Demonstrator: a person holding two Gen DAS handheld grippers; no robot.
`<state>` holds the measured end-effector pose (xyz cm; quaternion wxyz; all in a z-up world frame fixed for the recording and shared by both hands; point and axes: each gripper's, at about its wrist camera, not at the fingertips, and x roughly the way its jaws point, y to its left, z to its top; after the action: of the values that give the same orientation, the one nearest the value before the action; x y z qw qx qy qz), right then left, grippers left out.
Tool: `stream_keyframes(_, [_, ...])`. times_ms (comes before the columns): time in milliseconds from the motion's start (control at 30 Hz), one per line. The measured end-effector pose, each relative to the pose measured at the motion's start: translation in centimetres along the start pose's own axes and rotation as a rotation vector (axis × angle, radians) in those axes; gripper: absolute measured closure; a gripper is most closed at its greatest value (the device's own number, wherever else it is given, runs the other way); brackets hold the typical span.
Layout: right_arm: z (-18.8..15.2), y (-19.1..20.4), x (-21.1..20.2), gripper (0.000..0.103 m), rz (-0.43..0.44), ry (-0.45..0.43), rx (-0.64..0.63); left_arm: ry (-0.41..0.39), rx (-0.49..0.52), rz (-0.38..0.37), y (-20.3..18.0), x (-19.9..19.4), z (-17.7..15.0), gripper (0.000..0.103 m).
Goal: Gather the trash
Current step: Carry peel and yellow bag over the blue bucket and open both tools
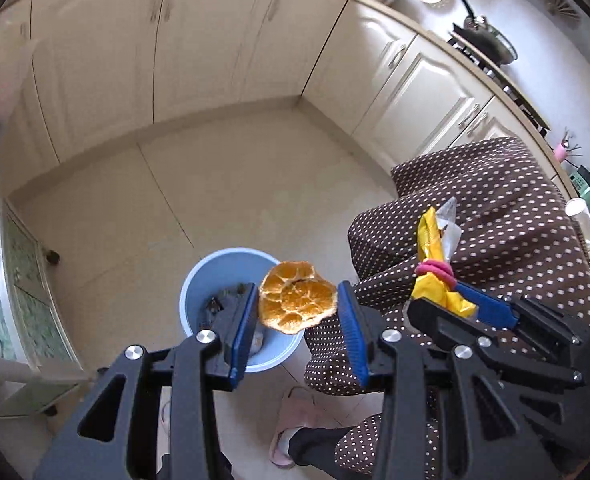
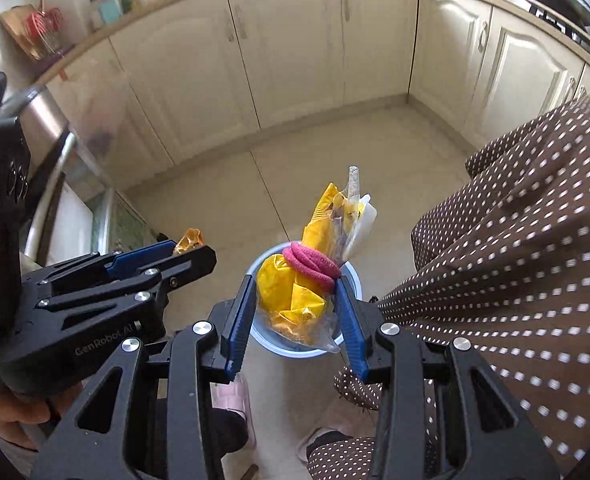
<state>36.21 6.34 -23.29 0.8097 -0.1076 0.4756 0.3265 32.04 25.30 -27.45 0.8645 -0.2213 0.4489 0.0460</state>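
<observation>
Centre both loads over the blue bin (image 1: 231, 304) on the floor before letting go: left claw (image 1: 298, 307) pinching orange peel (image 1: 297, 298), right claw (image 2: 295, 308) gripping yellow bag (image 2: 299, 292).

We note a dried orange peel (image 1: 297, 298), amber with paler veins, at lower centre of the left view. Below it sits a pale blue round plastic bin (image 1: 199, 280). The crumpled yellow plastic bag (image 2: 295, 300) at centre of the right view carries a pink fabric band (image 2: 313, 266). Both black grippers (image 1: 299, 320) (image 2: 299, 316) have blue ribbed pads (image 1: 241, 332). At right we see brown cloth with white polka dots (image 2: 515, 260). Cabinets (image 2: 287, 48) are cream, floor tiles (image 1: 215, 192) beige.
</observation>
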Motion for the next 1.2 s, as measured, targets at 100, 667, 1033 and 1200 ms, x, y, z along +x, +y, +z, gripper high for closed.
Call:
stream_keyframes(100, [-0.3,-0.8,1.4,0.065,-0.005,0.022,0.01,0.011,-0.014,-0.01,0.4,1.7,0.4,0.064])
stream_keyframes(667, [-0.2,-0.8,4.5,0.064,-0.01,0.058,0.033,0.005,-0.051,-0.019,0.8,3.4,1.5,0.049])
stream_keyframes(1033, [0.9,-0.2,4.9,0.064,-0.013,0.035,0.003,-0.013,-0.069,-0.023,1.9,2.2,1.3,0.049])
stream_keyframes(1200, [1.9,0.6,5.1,0.061,-0.009,0.003,-0.026,-0.036,-0.079,-0.016,2.3,1.4,1.7,0.049])
